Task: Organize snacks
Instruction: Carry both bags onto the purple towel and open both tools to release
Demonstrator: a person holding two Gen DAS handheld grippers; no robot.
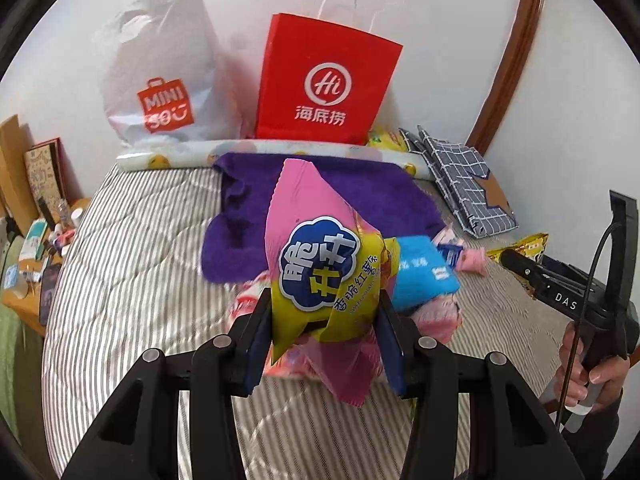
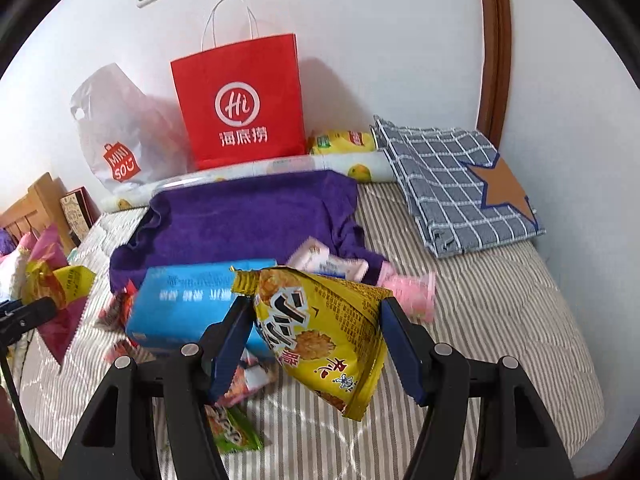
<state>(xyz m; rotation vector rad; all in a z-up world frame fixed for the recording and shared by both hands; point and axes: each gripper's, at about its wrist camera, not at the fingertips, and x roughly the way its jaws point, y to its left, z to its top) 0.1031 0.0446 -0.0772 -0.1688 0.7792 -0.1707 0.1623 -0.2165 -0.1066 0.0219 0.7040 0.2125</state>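
Note:
My left gripper is shut on a pink and yellow snack bag and holds it above the striped bed. The same bag shows at the far left of the right wrist view. My right gripper is shut on a yellow snack bag, lifted over the bed. The right gripper also shows at the right edge of the left wrist view. A blue box, pink packets and other small snack packs lie on the bed.
A red paper bag and a white plastic bag stand against the wall at the back. A purple towel lies before them. A checked folded cloth lies at the right. A cluttered bedside table is at the left.

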